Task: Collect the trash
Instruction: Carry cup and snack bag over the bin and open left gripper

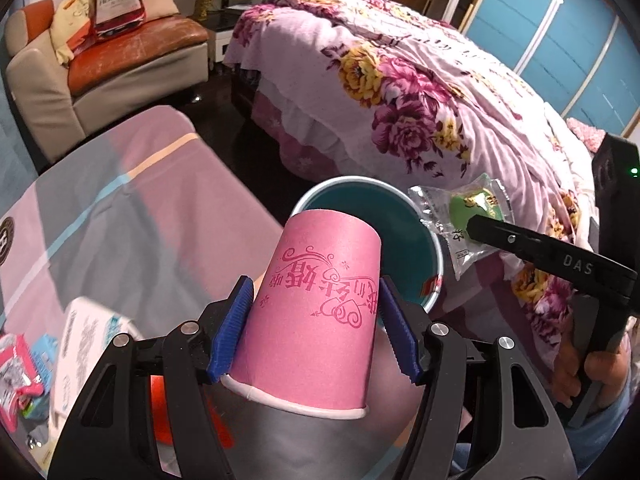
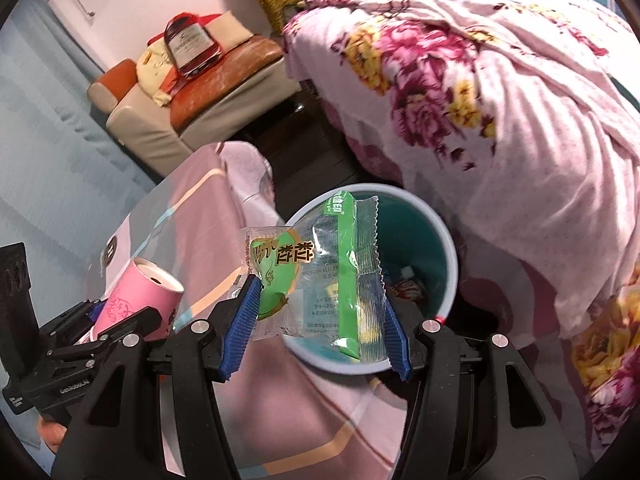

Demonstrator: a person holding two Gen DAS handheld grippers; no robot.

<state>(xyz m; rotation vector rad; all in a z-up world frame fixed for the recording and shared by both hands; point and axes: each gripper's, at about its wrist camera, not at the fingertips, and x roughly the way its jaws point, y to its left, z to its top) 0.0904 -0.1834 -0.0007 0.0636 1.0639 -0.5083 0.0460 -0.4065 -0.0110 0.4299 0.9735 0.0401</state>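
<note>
My left gripper [image 1: 316,328] is shut on a pink paper cup [image 1: 316,304], held base-forward just in front of the teal trash bin [image 1: 372,208]. My right gripper [image 2: 316,320] is shut on a clear and green snack wrapper [image 2: 320,276] and holds it over the bin's [image 2: 424,240] near rim. In the left wrist view the wrapper [image 1: 472,208] hangs at the bin's right edge. In the right wrist view the cup [image 2: 136,296] sits at the lower left. The bin holds some trash at its bottom.
A table with a pink striped cloth [image 1: 120,208] lies to the left, with a white box [image 1: 88,344] and snack packets [image 1: 20,376] on it. A bed with a floral cover [image 1: 420,92] stands right behind the bin. A sofa [image 1: 120,56] stands far left.
</note>
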